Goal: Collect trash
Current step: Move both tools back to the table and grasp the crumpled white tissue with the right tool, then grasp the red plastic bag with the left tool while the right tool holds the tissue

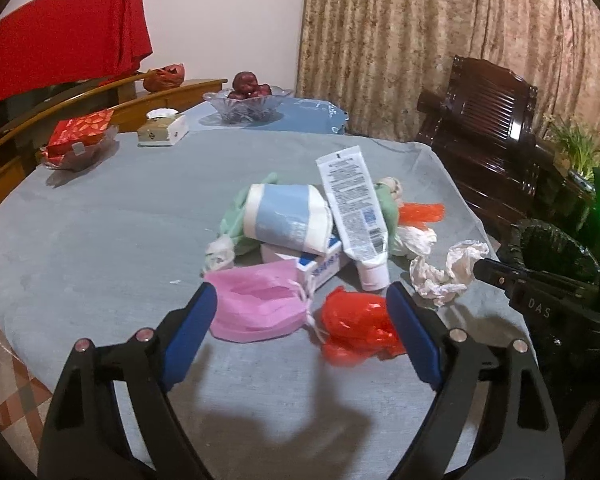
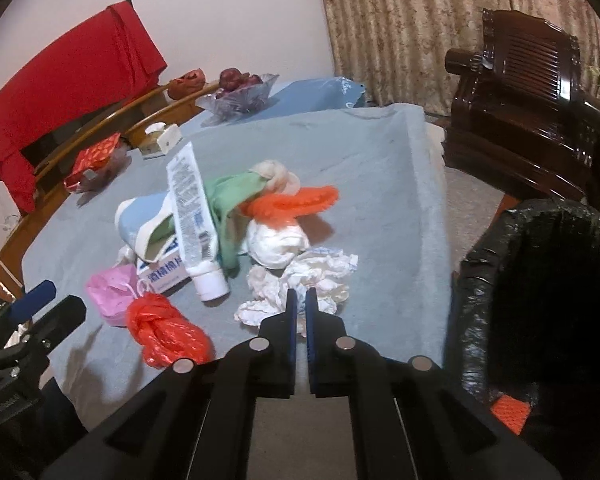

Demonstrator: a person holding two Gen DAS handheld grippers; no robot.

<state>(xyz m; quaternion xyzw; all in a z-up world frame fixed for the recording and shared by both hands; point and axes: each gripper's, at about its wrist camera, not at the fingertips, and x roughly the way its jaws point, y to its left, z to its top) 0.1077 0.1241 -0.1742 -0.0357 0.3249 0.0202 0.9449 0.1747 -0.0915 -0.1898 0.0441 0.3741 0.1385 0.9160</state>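
A pile of trash lies on the grey-clothed table (image 1: 100, 240): a pink mask (image 1: 256, 304), a knotted red plastic bag (image 1: 356, 328), a white tube (image 1: 354, 208), a blue-and-white pack (image 1: 288, 216), a small box (image 1: 320, 268), green cloth and crumpled white tissue (image 1: 444, 272). My left gripper (image 1: 302, 300) is open, its jaws either side of the pink mask and red bag. My right gripper (image 2: 300, 300) is shut on the crumpled white tissue (image 2: 300, 280) at the table's right side. A bin lined with a black bag (image 2: 540, 288) stands right of the table.
A glass bowl of red fruit (image 1: 248, 100), a tissue box (image 1: 162, 130) and a dish of red packets (image 1: 78, 144) sit at the table's far side. A dark wooden chair (image 1: 488, 120) stands at the right. An orange scrap (image 2: 510, 412) lies in the bin.
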